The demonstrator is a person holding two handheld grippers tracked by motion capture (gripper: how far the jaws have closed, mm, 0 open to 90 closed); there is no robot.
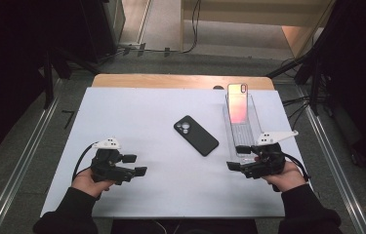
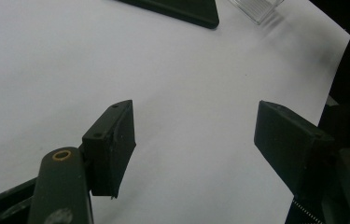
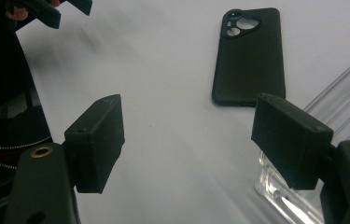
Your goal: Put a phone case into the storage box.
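Black phone (image 1: 195, 135) lies mid-frame, clear rack (image 1: 243, 127) right of it; right gripper (image 3: 186, 135) and left gripper (image 2: 193, 135) gape wide, empty.

Lots of stuff clipped at the edges here

Left gripper view: the black phone (image 2: 182, 9) and the clear tray (image 2: 256, 7) are just corners, chopped off by the top edge. High view: the clear tray's near end sits hidden behind the right gripper (image 1: 239, 157), and both sleeves (image 1: 73, 214) run off the bottom.
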